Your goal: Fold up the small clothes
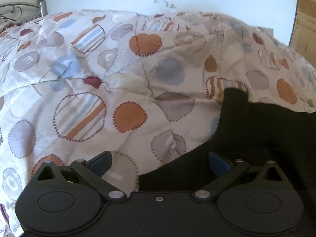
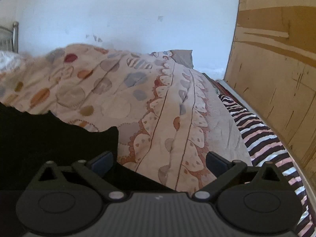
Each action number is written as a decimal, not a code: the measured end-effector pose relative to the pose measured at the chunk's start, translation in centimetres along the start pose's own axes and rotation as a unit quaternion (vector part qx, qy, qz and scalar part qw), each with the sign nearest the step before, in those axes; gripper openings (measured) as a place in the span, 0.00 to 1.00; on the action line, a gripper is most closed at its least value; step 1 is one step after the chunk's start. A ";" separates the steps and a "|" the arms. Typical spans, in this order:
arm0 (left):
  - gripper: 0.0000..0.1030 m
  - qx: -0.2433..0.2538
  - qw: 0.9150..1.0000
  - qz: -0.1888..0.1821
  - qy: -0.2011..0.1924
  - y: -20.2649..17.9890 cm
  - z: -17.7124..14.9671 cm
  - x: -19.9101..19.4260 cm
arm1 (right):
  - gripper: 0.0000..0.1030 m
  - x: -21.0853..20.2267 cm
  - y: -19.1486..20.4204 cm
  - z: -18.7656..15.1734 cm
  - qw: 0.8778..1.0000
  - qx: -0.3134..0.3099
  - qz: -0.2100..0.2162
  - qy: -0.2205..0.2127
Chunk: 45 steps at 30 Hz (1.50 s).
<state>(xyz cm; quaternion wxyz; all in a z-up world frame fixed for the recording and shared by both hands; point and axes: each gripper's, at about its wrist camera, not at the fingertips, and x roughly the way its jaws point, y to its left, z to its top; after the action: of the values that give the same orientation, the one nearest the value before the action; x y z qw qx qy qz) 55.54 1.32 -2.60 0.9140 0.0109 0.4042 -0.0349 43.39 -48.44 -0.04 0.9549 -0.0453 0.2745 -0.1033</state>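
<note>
Black garment [image 1: 256, 134] lies flat, its edge ragged on the patterned bedspread [image 1: 118, 79]. My left gripper [image 1: 160, 164] and right gripper [image 2: 159, 163] both gape wide, holding nothing. Bare spread beyond.

The black garment [image 1: 256, 130] runs off both views' edges (its shape stays unclear), partly hidden behind each tool.

text: none readable | bedspread [image 1: 138, 90]: only letter-like marks in its circles, unclear
</note>
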 end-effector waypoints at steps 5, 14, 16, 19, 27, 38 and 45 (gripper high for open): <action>0.99 -0.016 0.998 -0.048 -0.027 1.3 -2.3 -4.4 | 1.00 -4.9 -1.9 -1.5 0.996 0.018 0.079 -0.021; 1.00 -0.011 0.988 -0.139 -0.071 0.5 -10.6 -12.3 | 1.00 -14.4 -0.5 -6.7 0.992 0.037 0.118 -0.027; 0.99 -0.006 0.987 -0.151 -0.061 0.0 -12.4 -13.1 | 1.00 -15.9 0.0 -8.0 0.991 0.057 0.122 -0.017; 0.99 0.012 0.987 -0.150 -0.059 -0.7 -14.4 -14.1 | 0.94 -17.2 0.5 -9.7 0.986 0.095 0.138 -0.003; 0.76 0.032 0.991 -0.120 -0.045 -0.8 -15.9 -15.3 | 0.59 -18.7 1.9 -10.8 0.986 0.108 0.124 -0.010; 0.38 -0.027 0.989 -0.143 0.005 0.7 -13.9 -13.3 | 0.61 -15.1 1.3 -10.8 0.983 0.150 0.107 0.028; 0.35 -0.053 0.988 -0.145 0.014 2.3 -14.2 -13.3 | 0.41 -14.6 1.0 -10.6 0.980 0.155 0.122 0.026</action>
<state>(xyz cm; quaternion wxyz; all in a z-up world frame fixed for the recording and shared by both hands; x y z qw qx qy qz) 36.32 5.00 -2.31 0.8929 -0.0962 0.4153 -0.1453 25.82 -44.57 -1.61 0.9485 0.1395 0.2831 -0.0287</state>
